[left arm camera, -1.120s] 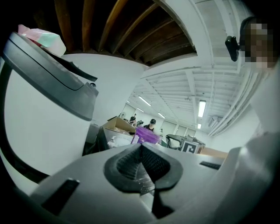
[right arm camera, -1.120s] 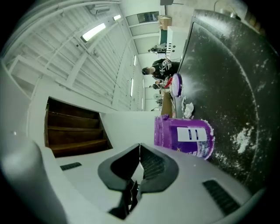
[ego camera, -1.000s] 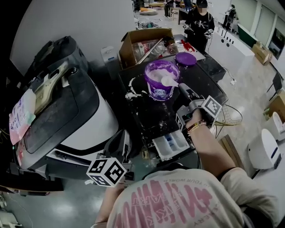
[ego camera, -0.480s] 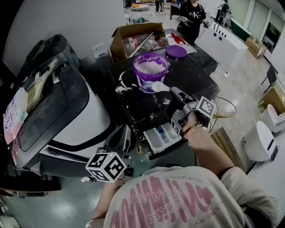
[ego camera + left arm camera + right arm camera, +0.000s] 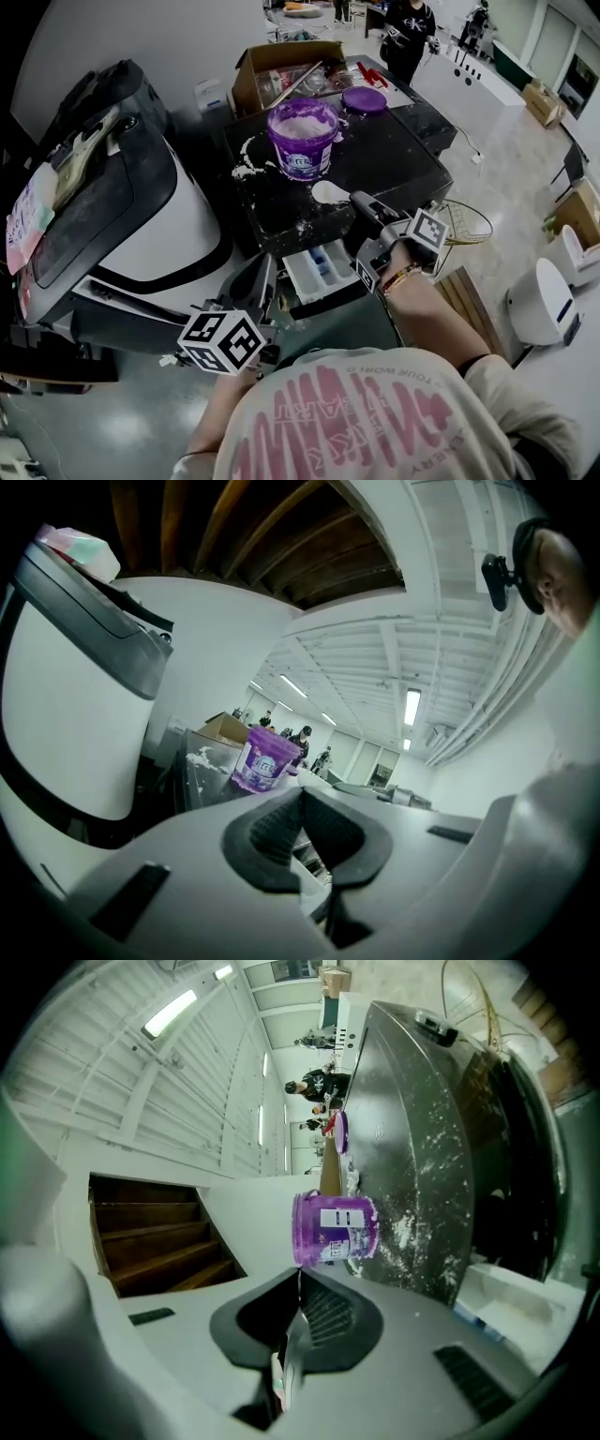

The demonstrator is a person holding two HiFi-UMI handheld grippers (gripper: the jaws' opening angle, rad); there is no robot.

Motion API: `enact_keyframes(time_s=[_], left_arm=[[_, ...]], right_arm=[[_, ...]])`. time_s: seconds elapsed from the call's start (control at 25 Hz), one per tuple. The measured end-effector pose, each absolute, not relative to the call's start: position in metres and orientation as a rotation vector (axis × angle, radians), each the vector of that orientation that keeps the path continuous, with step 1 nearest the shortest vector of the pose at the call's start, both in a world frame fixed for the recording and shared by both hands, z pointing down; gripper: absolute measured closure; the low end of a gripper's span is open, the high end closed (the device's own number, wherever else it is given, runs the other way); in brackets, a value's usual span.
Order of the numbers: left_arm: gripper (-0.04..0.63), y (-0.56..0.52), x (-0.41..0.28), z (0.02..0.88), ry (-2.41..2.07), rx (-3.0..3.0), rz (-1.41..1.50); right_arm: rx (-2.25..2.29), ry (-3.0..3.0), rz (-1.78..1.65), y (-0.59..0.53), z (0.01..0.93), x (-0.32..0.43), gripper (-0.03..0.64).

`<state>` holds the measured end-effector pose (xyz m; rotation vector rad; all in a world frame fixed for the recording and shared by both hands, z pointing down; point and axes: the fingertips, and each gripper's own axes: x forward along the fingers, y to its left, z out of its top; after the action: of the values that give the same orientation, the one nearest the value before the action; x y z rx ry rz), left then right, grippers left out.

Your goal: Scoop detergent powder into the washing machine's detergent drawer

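Note:
A purple tub of white detergent powder (image 5: 302,138) (image 5: 335,1228) (image 5: 265,759) stands open on the black washing machine top (image 5: 394,159). The detergent drawer (image 5: 319,267) (image 5: 511,1302) is pulled out at the machine's front. My right gripper (image 5: 361,203) is shut on the handle of a white scoop (image 5: 330,192), whose bowl hangs over the front part of the top, between tub and drawer. Only the thin handle (image 5: 286,1363) shows between the pads in the right gripper view. My left gripper (image 5: 261,286) (image 5: 302,799) is shut and holds nothing, low and left of the drawer.
Spilled powder (image 5: 246,159) streaks the machine top. A purple lid (image 5: 364,99) and an open cardboard box (image 5: 281,70) sit behind the tub. A white and black appliance (image 5: 141,216) stands at the left, a wire basket (image 5: 469,225) at the right. A person (image 5: 410,28) stands far back.
The right gripper has carried the scoop from the tub's rim down and toward the drawer. The left gripper has shifted a little beside the drawer, still shut.

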<state>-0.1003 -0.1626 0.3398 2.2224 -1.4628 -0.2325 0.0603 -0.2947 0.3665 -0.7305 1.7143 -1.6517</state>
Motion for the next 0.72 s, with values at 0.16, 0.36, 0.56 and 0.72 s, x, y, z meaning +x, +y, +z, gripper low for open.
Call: enact_keyframes(time_s=[0.16, 0.36, 0.56, 0.72], left_arm=[[0.594, -0.144, -0.079, 0.337, -1.479, 2.196, -0.261], [0.594, -0.118, -0.05, 0.335, -1.51, 2.169, -0.289], [0.594, -0.083, -0.024, 0.34, -1.548, 2.131, -0.275], [0.593, -0.057, -0.01, 0.343, -1.586, 2.101, -0.274]], right_arm=[[-0.697, 1.694, -1.723, -0.276, 0.375, 0.075, 0.614], [-0.677, 1.677, -1.79, -0.251, 0.39, 0.096, 0.614], [-0.67, 1.729, -1.83, -0.22, 0.399, 0.114, 0.614], [-0.663, 1.771, -1.859, -0.196, 0.407, 0.123, 0.614]])
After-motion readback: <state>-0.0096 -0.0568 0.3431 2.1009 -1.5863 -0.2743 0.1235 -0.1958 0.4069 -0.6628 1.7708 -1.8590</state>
